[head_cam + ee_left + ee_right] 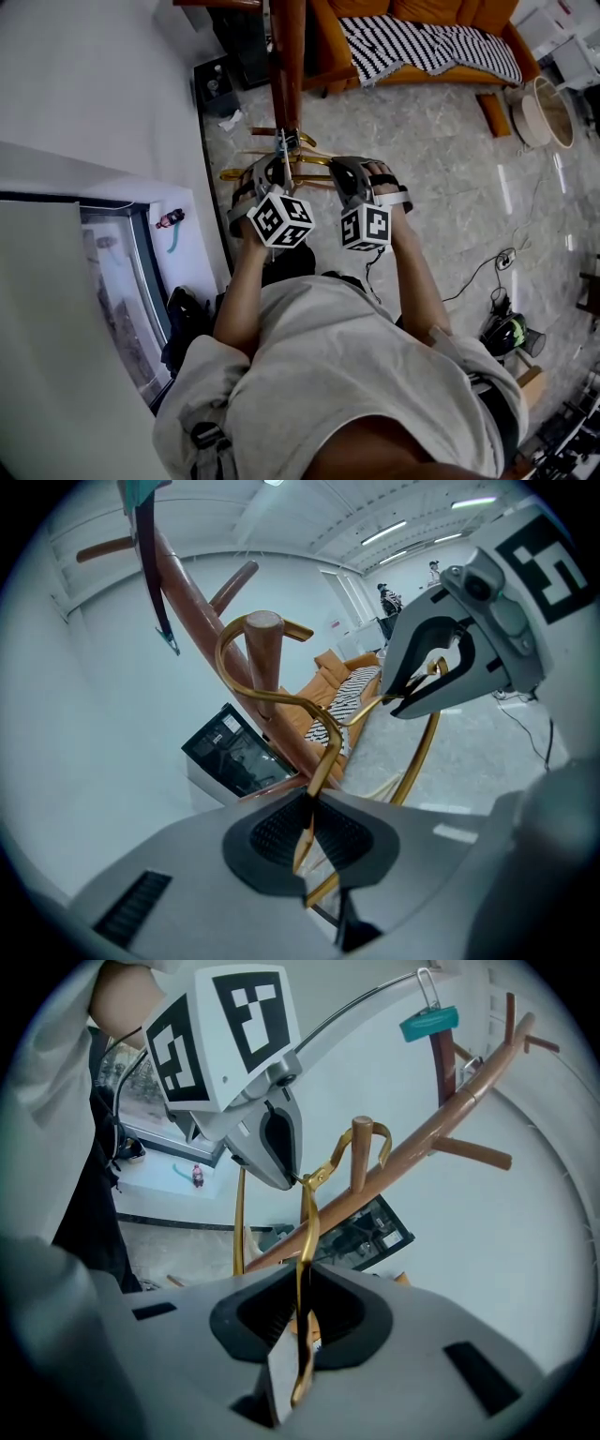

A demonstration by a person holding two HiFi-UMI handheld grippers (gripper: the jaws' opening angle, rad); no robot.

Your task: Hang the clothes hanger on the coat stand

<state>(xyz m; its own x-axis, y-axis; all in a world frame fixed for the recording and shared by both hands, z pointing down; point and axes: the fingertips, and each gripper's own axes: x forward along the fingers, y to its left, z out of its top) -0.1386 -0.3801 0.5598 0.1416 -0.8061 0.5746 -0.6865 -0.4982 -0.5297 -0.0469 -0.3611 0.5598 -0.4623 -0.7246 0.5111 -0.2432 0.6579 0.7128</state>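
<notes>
Closest to the head camera is the person's grey shirt, both forearms reaching forward over a pale marble floor. Each hand carries a gripper topped by a marker cube.

The left gripper has its ribbed pads pinched together on the gold wire clothes hanger, the thin wire running straight up out of the narrow gap. The right gripper is likewise pressed onto the hanger's wire, just beside the left one; in the left gripper view its tips bite the wire close below the hook.

The hanger is off the floor, held between both tools against the wooden coat stand. Its hook curves round a short upright peg on the stand's slanted trunk. Whether the hook's weight bears on the peg cannot be made out.

Higher on the stand a teal clip hangs from a grey wire. A black box stands on the floor at the stand's foot, against the white wall. Beyond the stand, an orange sofa carries a black-and-white striped throw.
</notes>
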